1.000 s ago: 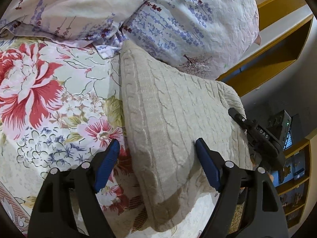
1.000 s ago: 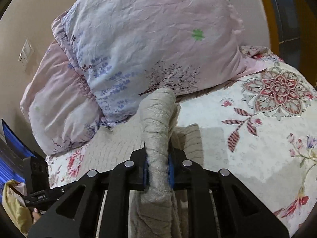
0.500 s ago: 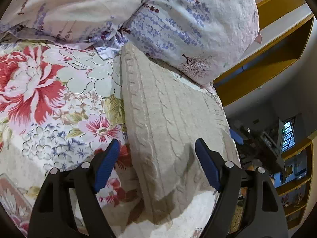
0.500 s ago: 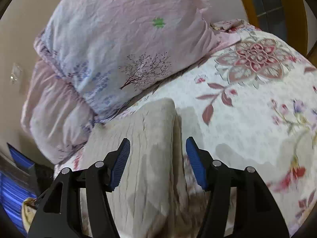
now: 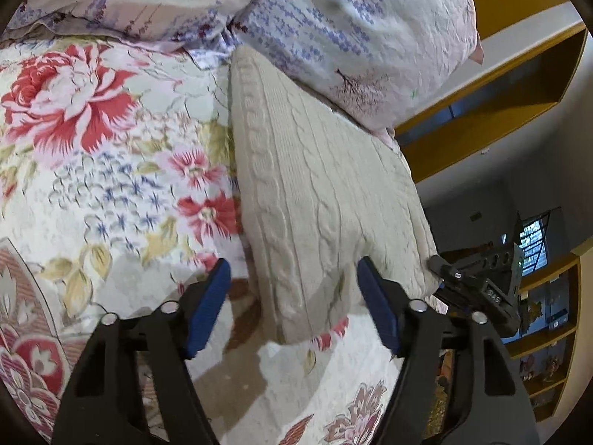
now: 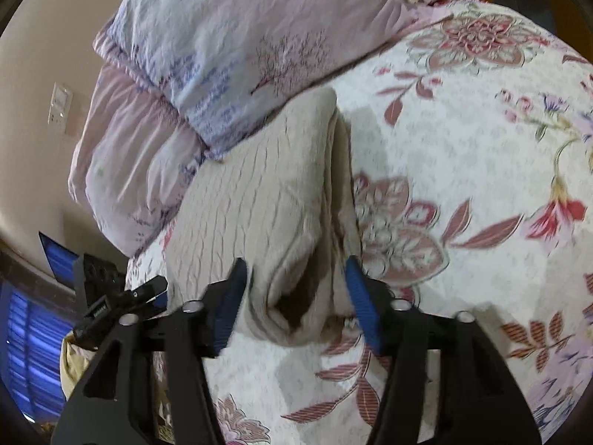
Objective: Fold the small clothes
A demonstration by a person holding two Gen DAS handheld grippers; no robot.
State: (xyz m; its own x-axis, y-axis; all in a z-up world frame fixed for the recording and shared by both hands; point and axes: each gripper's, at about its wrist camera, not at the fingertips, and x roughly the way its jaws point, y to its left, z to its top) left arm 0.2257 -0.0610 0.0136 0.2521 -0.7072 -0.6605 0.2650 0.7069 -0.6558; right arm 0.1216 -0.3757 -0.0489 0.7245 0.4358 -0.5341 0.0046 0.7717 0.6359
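While the folded sweater (image 5: pixel 322 200) lies on the bedspread (image 5: pixel 92 185), left gripper (image 5: pixel 292 296) and right gripper (image 6: pixel 294 296) both straddle its near edge, jaws part-open and closing, gripping nothing.

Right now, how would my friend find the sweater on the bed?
Look at the bed with the flowery sheet. Near the pillows lies a folded sweater, its far end touching them. It is the only plain thing there: cream, with knitted cable ridges, while everything around it has printed flowers.
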